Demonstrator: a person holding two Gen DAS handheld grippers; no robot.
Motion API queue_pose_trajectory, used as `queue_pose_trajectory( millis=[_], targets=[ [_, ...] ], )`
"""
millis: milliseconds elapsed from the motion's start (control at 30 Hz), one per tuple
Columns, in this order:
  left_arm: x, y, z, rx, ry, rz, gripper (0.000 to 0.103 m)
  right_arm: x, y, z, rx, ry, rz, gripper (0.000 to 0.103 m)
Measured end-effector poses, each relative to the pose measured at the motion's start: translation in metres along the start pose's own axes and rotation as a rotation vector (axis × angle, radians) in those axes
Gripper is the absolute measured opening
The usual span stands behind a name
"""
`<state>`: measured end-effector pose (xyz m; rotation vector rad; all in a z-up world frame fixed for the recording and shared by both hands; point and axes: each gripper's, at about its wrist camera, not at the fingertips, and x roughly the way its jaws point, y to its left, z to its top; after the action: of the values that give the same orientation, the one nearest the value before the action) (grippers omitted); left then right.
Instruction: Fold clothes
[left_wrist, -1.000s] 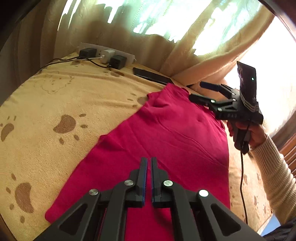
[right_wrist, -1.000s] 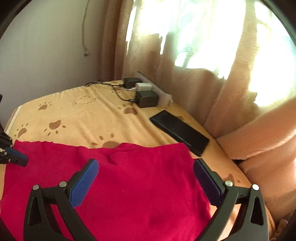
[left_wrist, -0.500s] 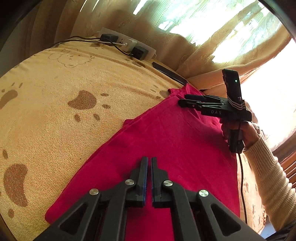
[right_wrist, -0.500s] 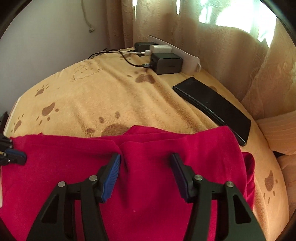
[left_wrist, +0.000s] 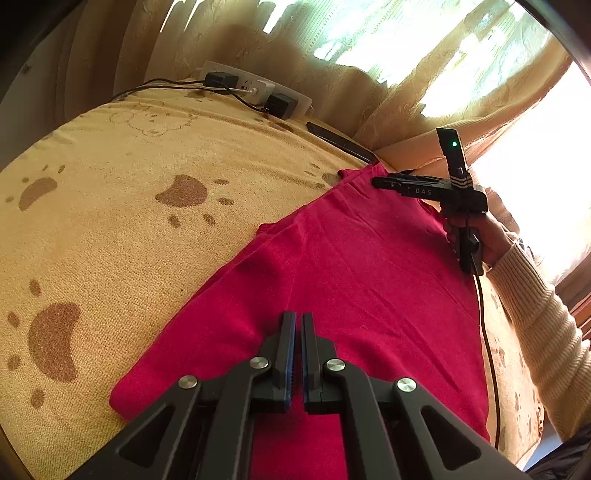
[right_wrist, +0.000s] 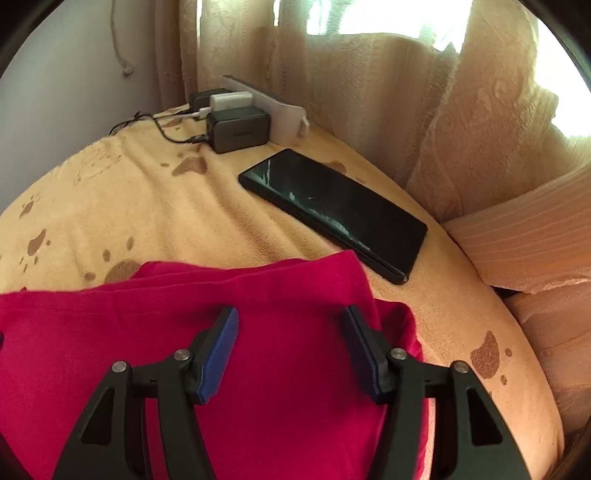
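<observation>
Red garment (left_wrist: 332, 280) lies flat on the blanket (left_wrist: 110, 229). Left gripper (left_wrist: 298, 354) closed, empty; right gripper (right_wrist: 290, 350) parted above cloth. Phone (right_wrist: 332, 210) at 1 o'clock risks a snag.

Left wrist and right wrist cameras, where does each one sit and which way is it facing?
Left wrist: sits on the left gripper, jaws shut, looking down along the red garment toward the curtain; the right gripper and a hand show.
Right wrist: sits on the right gripper, jaws apart over the garment's edge, facing the phone and power strip.
Shared: garment, phone, power strip, blanket.
</observation>
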<state>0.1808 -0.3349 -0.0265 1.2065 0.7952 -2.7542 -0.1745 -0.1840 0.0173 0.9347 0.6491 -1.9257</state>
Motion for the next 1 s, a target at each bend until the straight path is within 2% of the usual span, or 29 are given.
queue_pose_trajectory(
  millis=[100, 300, 367, 467, 533, 633, 700, 833, 933, 1000],
  targets=[
    [-0.001, 0.0, -0.001, 0.005, 0.0, 0.004, 0.003, 0.001, -0.023, 0.0, 0.107, -0.012, -0.022, 0.063],
    [-0.004, -0.007, 0.004, -0.051, 0.018, 0.019, 0.003, -0.031, -0.018, -0.008, 0.104, -0.086, 0.018, 0.067],
    [-0.005, -0.018, 0.001, -0.012, 0.023, 0.022, 0.003, -0.032, -0.017, -0.014, 0.086, -0.07, -0.006, 0.071],
    [0.004, -0.03, -0.006, 0.08, 0.033, 0.059, 0.003, -0.019, -0.018, -0.026, 0.065, 0.012, -0.032, 0.077],
    [0.005, -0.025, -0.003, 0.054, 0.042, 0.034, 0.003, -0.023, -0.023, -0.029, 0.09, 0.02, -0.056, 0.078],
    [-0.006, -0.01, 0.0, -0.041, 0.039, 0.005, 0.003, -0.064, -0.019, -0.03, 0.116, -0.104, -0.047, 0.078],
    [-0.021, -0.006, -0.001, -0.049, 0.008, 0.024, 0.003, -0.103, 0.001, -0.036, 0.075, -0.203, 0.003, 0.078],
    [-0.052, -0.001, -0.005, -0.079, -0.052, 0.008, 0.003, -0.165, 0.087, -0.072, -0.156, -0.308, 0.1, 0.08],
    [-0.064, 0.002, -0.011, -0.141, -0.064, -0.043, 0.003, -0.189, 0.161, -0.112, -0.292, -0.325, 0.184, 0.08],
    [-0.069, 0.005, -0.018, -0.19, -0.059, -0.095, 0.003, -0.193, 0.207, -0.14, -0.362, -0.314, 0.19, 0.08]
  ],
)
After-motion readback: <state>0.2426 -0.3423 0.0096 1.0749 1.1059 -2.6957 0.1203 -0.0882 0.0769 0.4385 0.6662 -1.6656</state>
